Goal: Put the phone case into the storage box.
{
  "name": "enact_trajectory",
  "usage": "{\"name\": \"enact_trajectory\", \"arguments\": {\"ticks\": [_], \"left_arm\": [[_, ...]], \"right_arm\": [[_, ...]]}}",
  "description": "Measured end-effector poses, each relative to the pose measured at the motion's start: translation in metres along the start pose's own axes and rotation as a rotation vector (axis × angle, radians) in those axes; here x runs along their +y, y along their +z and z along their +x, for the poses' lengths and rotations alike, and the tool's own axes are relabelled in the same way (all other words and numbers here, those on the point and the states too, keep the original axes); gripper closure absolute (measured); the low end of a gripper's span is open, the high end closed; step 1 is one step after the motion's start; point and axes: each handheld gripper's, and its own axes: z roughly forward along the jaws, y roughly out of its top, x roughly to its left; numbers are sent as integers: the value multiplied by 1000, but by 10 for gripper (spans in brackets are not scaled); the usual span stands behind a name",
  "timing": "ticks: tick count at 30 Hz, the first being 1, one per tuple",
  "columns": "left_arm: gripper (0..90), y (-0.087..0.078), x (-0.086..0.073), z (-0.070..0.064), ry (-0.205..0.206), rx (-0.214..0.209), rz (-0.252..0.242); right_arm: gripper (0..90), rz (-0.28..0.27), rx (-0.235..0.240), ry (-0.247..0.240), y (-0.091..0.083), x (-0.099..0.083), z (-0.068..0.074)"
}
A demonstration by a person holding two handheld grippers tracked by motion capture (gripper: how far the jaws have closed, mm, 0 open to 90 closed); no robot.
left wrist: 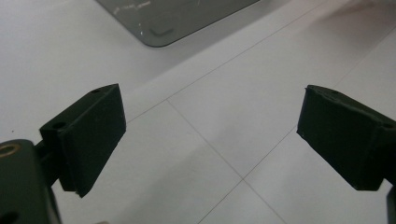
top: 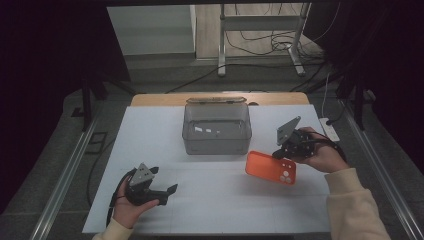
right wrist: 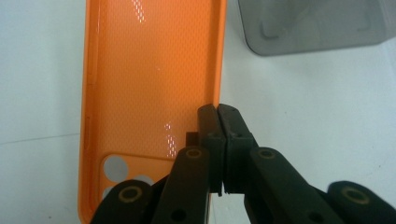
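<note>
Here, one orange phone case point(top: 270, 169) sits at five o'clock from the single grey plastic box point(top: 216, 129), its edge pinched between the right gripper's point(right wrist: 218, 122) pressed-together jaws. No writing is readable. The left gripper point(top: 167, 192), at seven o'clock, is spread wide over the white table point(top: 225, 200).

the left gripper point(top: 167, 192) rests low in the left hand point(top: 131, 202), jaws wide apart; the right gripper point(right wrist: 218, 116) is pinched closed.
</note>
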Motion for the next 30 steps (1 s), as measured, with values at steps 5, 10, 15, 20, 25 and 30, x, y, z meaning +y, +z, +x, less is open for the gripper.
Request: {"name": "enact_trajectory", "arguments": {"ticks": [5,10,15,20,25,30], "left_arm": [[80,-3,5,0,-4,-13,-7],[80,-2,6,-2,-5,-18,-4],[81,2,9,-3,-1,-22,5],[81,5,13,-7,5,-32,3],[81,7,14,-8,10,-41,9],[81,8,16,-8,0,-50,6]], "right_arm": [[886,-13,-3,-18,0,8,6],[884,-35,-8,-31,2,17,12],[885,-60,0,-42,6,24,14],[885,-52,11,-46,15,30,14],[885,-50,16,-56,22,38,18],[885,-53,20,-64,27,45,21]]}}
